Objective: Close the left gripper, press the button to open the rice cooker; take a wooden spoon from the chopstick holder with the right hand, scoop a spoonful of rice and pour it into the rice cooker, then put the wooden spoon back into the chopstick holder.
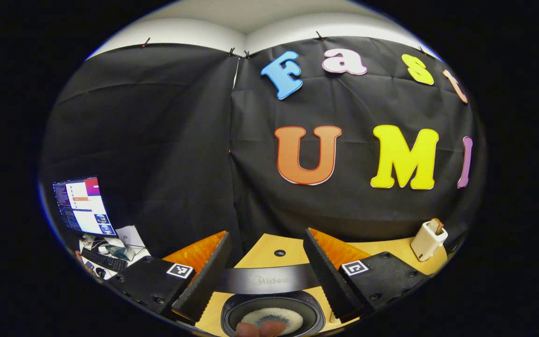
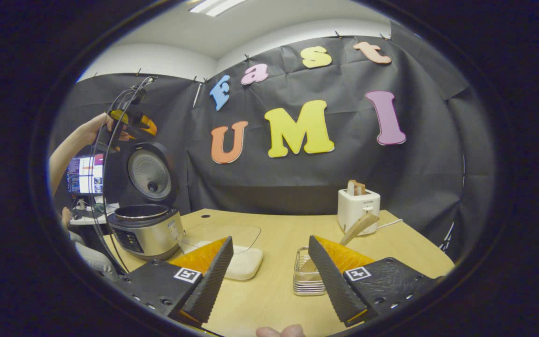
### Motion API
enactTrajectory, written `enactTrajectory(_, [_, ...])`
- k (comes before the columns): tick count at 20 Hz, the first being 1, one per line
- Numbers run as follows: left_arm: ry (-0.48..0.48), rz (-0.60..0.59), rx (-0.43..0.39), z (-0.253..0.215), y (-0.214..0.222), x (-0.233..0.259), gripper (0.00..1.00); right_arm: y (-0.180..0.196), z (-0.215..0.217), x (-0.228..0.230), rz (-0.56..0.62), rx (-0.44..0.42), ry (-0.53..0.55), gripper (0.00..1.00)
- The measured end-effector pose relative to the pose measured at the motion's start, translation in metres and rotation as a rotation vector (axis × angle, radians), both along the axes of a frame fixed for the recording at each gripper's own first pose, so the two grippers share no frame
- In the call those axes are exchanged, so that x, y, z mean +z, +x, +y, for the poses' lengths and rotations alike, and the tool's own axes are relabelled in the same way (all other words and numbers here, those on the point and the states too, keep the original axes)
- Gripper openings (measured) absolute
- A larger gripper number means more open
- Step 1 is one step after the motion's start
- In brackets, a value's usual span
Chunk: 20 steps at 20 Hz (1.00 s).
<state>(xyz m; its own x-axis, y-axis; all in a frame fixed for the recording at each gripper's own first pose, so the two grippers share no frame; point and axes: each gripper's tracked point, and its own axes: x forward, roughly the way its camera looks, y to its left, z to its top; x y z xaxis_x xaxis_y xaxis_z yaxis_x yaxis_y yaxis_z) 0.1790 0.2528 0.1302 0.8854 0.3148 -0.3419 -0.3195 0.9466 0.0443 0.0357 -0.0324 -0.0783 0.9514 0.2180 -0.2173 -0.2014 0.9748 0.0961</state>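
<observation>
We are seeing the rice cooker [image 2: 145, 229] lid standing up, rice already lying in its pot [image 1: 272, 318]. Right tongs [image 2: 269, 274] are gaping, empty, near the chopstick holder [image 2: 308, 277] with the wooden spoon [image 2: 357, 227] leaning in it. Left tongs [image 1: 267, 271] are hanging apart above the cooker, out of the way.
</observation>
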Motion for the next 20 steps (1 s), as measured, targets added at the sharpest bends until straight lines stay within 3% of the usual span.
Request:
enactTrajectory(2, [-0.018,0.039,-0.004,0.001,0.004,-0.013,0.99,0.001,0.000,0.000,0.002,-0.007,-0.003,0.91])
enactTrajectory(3, [-0.038,0.052,-0.014,-0.002,0.004,-0.018,0.99,0.002,0.000,0.000,0.002,-0.009,-0.004,0.96])
enactTrajectory(8, [-0.044,0.059,-0.030,-0.012,-0.010,-0.022,1.00,-0.004,0.014,-0.005,0.002,0.013,-0.020,0.91])
enactTrajectory(13, [-0.058,0.066,-0.041,-0.035,-0.059,-0.042,1.00,-0.019,0.028,-0.008,0.007,0.050,-0.018,0.92])
enactTrajectory(20, [-0.014,0.048,-0.022,-0.065,-0.127,-0.097,0.98,-0.032,0.009,-0.007,-0.011,0.010,-0.038,0.95])
